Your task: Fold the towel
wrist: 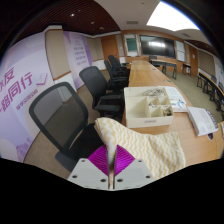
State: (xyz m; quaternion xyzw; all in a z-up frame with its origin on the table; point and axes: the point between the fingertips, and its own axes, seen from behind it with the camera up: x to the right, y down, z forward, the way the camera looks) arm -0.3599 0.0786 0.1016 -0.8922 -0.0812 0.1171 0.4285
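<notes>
we note our gripper (111, 165): two pale, whitish fingers, angular and wedge-shaped with flat outer faces. inner faces carry magenta-purple pads (98, 160), left and right alike. no cables, screws or markings that we can make out.

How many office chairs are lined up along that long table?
3 clearly: nearest chair beside the towel in the hand-held gripper, second chair behind it, third chair further back. More may be hidden beyond.
</notes>
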